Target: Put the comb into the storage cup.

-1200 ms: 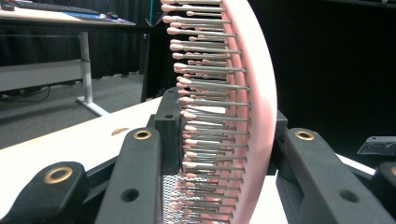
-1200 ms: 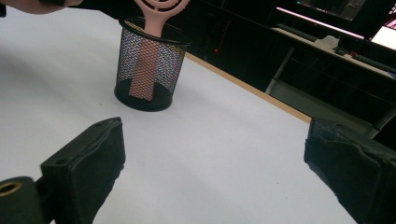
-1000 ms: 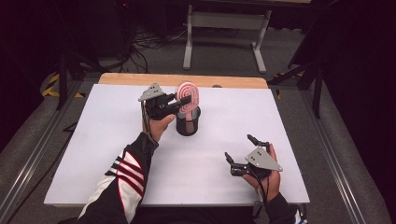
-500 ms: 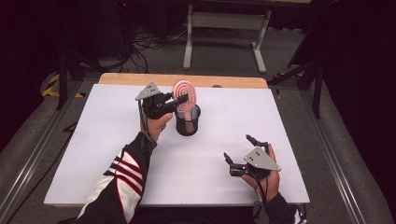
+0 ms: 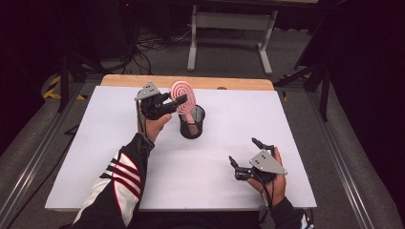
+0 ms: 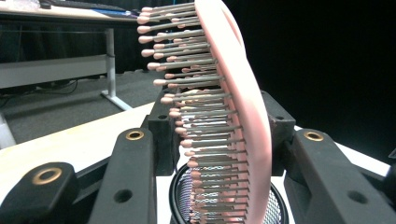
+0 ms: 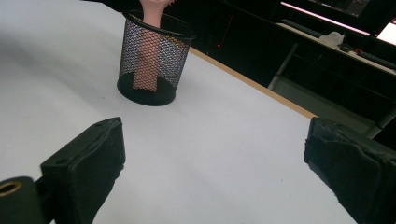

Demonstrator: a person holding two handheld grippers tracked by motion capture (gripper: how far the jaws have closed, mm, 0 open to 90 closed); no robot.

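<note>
Three views, read one after another.

High view, brush: a pink hairbrush [image 5: 184, 96] is seen standing handle-down in a black mesh cup [image 5: 192, 122] near the middle of the white table [image 5: 86, 143], its round head rising above the rim.
High view, left gripper: the left gripper [image 5: 175, 101] is held level at the brush head, its jaws on both sides of the head.
High view, right gripper: the right gripper [image 5: 243, 153] is held low over the table near the front right, well apart from the cup, with its jaws spread wide and nothing between them.

Left gripper view, brush: the hairbrush [image 6: 243, 107] is shown edge-on between the two black jaws, bristles turned to the left of the picture; this is not readable from above.
Left gripper view, grip: the jaws have just been opening a little, and small gaps are seen on both sides of the head, so the head is between them but is not pressed.
Left gripper view, cup: the mesh cup [image 6: 180, 186] is seen directly below the head.

Right gripper view, cup: the mesh cup [image 7: 154, 60] is shown from the side, and the pink handle [image 7: 145, 65] is seen through the mesh, reaching down to the bottom.
Right gripper view, jaws: both jaws are far apart, with bare table between them.
</note>
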